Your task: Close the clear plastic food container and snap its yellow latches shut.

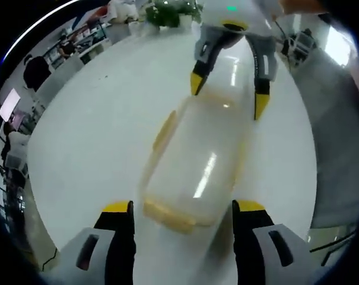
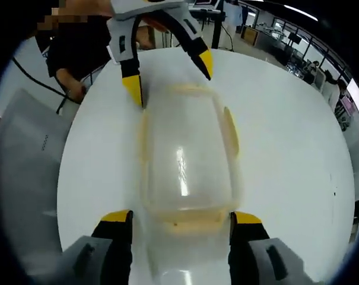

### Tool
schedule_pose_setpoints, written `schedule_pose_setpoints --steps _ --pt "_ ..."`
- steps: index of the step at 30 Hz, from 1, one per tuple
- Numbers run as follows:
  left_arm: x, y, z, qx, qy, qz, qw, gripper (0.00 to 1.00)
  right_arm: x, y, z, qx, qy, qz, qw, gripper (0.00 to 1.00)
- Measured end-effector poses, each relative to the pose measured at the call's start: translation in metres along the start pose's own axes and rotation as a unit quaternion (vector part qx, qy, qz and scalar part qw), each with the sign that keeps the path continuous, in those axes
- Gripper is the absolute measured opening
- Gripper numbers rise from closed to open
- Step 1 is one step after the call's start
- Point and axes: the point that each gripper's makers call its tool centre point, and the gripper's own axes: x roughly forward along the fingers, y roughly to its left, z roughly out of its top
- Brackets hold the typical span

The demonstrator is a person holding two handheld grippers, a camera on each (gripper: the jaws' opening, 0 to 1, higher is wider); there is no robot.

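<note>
a: where does the clear container sit?

b: flat on the round white bench, about in the middle of it, lid on top. in the left gripper view it runs away from the camera, slightly slanted; in the right gripper view the same container runs straight up the picture.

a: and the left claw?

b: spread wide — its two yellow-tipped jaws stand on either side of the container's near end, a jaw by each corner. whether they touch the plastic cannot be told. the near-end yellow latch lies between them, low on the container's end wall.

a: the right claw?

b: the right claw is wide too, jaws either side of its own near end, with a yellow latch between them. from the left gripper view it comes down from the top of the picture, the right claw straddling the far end. the right gripper view shows the left claw likewise at the far end, one jaw tip close to the far left corner.

a: other latches?

b: a long-side yellow latch shows on the left flank in the left gripper view — the picture is blurred, so whether any latch is snapped down cannot be told.

a: anything around?

b: a person in a dark top stands beyond the bench in the right gripper view, and green plants at the far edge in the left one.
</note>
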Motion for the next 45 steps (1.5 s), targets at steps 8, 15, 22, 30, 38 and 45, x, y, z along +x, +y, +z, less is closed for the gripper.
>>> schedule_pose_setpoints --steps 8,15,22,30,38,45 --pt "0.007 -0.004 0.002 -0.005 -0.005 -0.024 0.9997 0.65 0.0 -0.001 0.0 -0.012 -0.002 0.006 0.9999 0.67" --pt "0.014 -0.005 -0.004 0.015 0.013 -0.03 0.9994 0.65 0.002 -0.003 0.001 -0.019 0.0 0.009 0.9998 0.69" --pt "0.013 -0.007 -0.006 -0.001 0.011 -0.04 0.9991 0.61 0.002 -0.005 0.0 -0.033 0.013 0.015 0.9993 0.66" --pt "0.014 -0.01 -0.007 -0.012 0.011 -0.051 0.9986 0.61 0.002 -0.01 -0.001 -0.039 0.023 0.016 0.9988 0.6" --pt "0.013 -0.005 -0.01 -0.025 0.007 -0.043 0.9987 0.61 -0.001 -0.021 -0.004 -0.041 0.049 0.015 0.9978 0.38" --pt "0.013 -0.007 -0.009 -0.022 0.004 -0.045 0.9987 0.61 -0.002 -0.019 -0.004 -0.046 0.061 0.011 0.997 0.38"
